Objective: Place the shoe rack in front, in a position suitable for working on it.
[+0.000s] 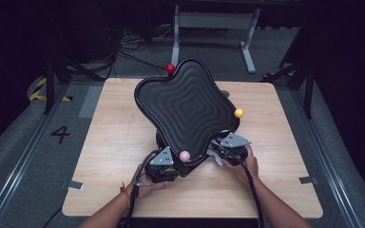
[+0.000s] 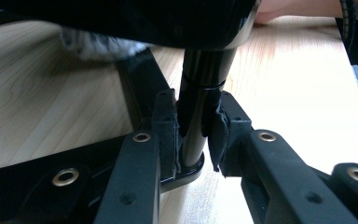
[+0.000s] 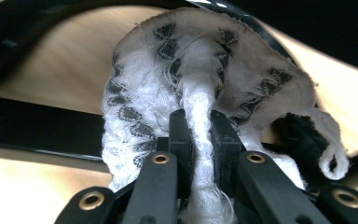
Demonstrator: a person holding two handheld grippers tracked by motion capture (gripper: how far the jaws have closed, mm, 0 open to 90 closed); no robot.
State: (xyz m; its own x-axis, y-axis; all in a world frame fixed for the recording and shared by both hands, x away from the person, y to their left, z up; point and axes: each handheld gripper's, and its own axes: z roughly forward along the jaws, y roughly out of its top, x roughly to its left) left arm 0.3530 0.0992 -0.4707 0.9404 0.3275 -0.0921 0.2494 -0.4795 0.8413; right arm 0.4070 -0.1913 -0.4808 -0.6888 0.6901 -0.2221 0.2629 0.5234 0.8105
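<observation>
While the left gripper [image 2: 193, 135] clamps the leg [image 2: 200, 93] (table edge near), the right gripper [image 3: 200, 135] pinches cloth [image 3: 200, 70].

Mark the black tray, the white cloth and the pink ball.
black tray [image 1: 185, 107], high view, ridged centre.
white cloth [image 3: 200, 93], right gripper view, bunched fold above the jaws.
pink ball [image 1: 184, 156], high view, its middle.

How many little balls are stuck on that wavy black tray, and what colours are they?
Red ball: 1
Yellow ball: 1
Pink ball: 1
Total: 3 balls on the rim of the black tray.
</observation>
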